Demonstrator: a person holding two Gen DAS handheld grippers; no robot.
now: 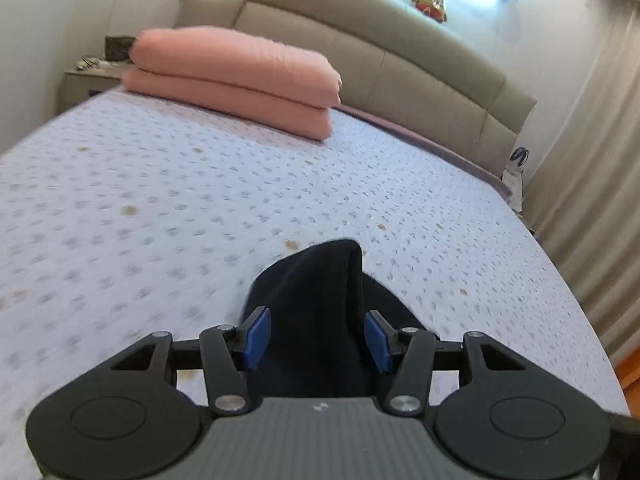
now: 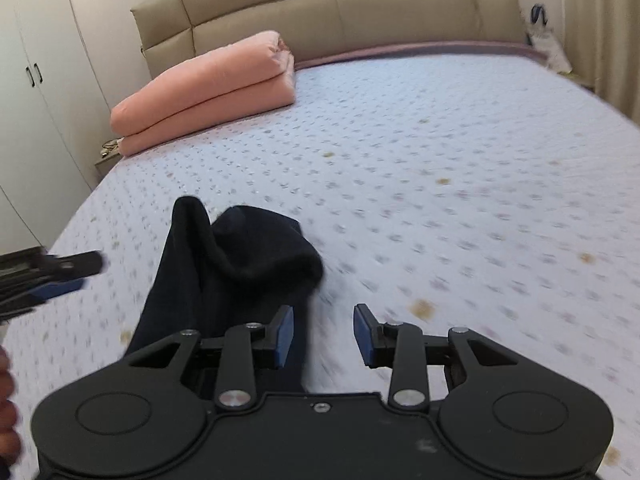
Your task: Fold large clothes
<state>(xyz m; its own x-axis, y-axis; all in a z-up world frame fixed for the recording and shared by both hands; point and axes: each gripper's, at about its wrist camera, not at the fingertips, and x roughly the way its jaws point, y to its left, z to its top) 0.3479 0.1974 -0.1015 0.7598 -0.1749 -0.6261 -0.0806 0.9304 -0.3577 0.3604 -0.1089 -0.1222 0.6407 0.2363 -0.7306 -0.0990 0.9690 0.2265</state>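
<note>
Nearest the lens we found the left gripper (image 1: 317, 338), its 2 blue pads about half apart with the dark garment (image 1: 316, 300) rising between them; we could not tell whether either pad touched the cloth, and we judged it was not clamped. The right gripper (image 2: 323, 334) stood similarly half open and empty, over bare sheet, the garment (image 2: 240, 256) just beside its left pad. We judged that the bunched garment, lying near the foot of the bed, had yet to be spread for folding.

The bed sheet (image 2: 440, 140), pale and dotted, carried some brown marks. A folded pink quilt (image 2: 208, 96) lay at the left by the padded headboard (image 2: 360, 16). Wardrobe doors (image 2: 36, 72) stood left, curtains (image 1: 592, 160) right.
</note>
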